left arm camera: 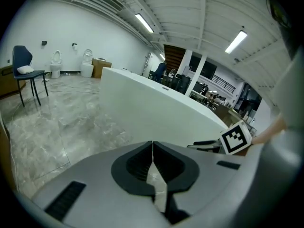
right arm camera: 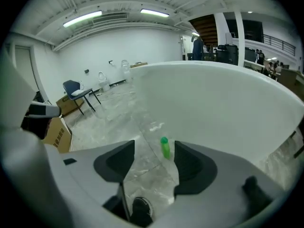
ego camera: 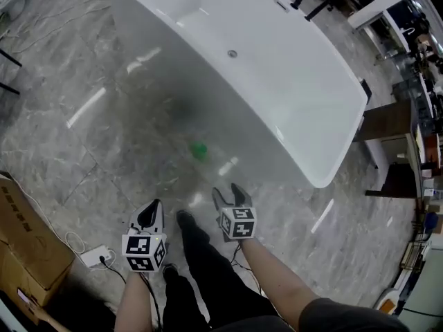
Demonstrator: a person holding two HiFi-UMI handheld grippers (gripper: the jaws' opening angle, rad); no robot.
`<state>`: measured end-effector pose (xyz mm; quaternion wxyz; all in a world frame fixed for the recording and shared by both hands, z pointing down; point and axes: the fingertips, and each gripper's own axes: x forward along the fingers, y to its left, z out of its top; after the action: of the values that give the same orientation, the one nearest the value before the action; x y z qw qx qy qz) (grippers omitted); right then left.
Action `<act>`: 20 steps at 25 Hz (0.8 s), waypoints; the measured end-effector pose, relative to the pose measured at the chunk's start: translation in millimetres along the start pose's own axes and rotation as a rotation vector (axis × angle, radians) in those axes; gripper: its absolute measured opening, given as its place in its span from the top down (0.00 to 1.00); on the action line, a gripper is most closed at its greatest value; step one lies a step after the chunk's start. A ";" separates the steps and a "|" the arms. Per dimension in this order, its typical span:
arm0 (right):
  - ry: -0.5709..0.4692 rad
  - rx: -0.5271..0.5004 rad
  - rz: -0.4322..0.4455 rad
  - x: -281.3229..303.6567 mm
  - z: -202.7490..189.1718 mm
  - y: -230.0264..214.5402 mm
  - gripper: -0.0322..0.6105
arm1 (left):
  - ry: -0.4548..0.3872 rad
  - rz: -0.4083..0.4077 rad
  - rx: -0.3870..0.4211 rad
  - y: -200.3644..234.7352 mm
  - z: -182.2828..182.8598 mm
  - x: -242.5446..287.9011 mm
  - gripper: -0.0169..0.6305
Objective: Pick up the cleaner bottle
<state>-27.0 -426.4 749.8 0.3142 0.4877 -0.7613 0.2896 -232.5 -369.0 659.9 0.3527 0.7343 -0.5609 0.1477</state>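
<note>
Your two grippers hung low in front of you, with the cleaner bottle [ego camera: 199, 149] well ahead on the floor.

Nearest you, your left gripper [ego camera: 153, 206] had its jaws pressed together on nothing, while your right gripper [ego camera: 228, 191] stood with its jaws wide apart and empty. The green bottle showed in the gap between those jaws but far beyond them, untouched. It lay ahead and slightly left of your right gripper, which was the nearer of the two. It stood upright, cap on top, so its long axis ran vertically. It sat on the grey marbled floor [ego camera: 104, 137], just beside the near wall of the white bathtub [ego camera: 291, 81]. I judged the reach as forward and down.
</note>
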 end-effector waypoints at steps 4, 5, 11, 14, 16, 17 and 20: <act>-0.006 -0.031 0.017 56.9 -8.9 -16.2 0.56 | 0.041 0.018 -0.026 26.8 -33.3 52.1 0.95; -0.004 -0.044 0.023 70.5 -13.1 -19.2 0.56 | 0.050 0.022 -0.040 33.8 -43.2 64.1 0.95; 0.021 -0.071 0.084 151.0 -53.6 -24.7 0.56 | 0.070 0.017 -0.070 75.0 -94.7 122.4 0.95; 0.005 -0.097 0.066 190.2 -73.6 -32.7 0.57 | 0.053 0.000 -0.054 94.3 -109.6 150.3 0.95; -0.014 -0.110 0.049 218.4 -84.1 -39.4 0.57 | 0.036 -0.005 -0.039 110.2 -117.2 171.4 0.95; -0.024 -0.108 0.042 232.5 -89.6 -42.5 0.57 | 0.029 -0.006 -0.029 118.4 -121.4 182.5 0.95; -0.048 -0.101 0.031 270.4 -108.1 -52.0 0.57 | 0.011 -0.013 -0.014 137.4 -137.4 215.7 0.95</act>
<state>-46.1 -515.8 1031.1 0.3156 0.4660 -0.7898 0.2440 -264.9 -447.0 937.6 0.3621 0.7345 -0.5551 0.1455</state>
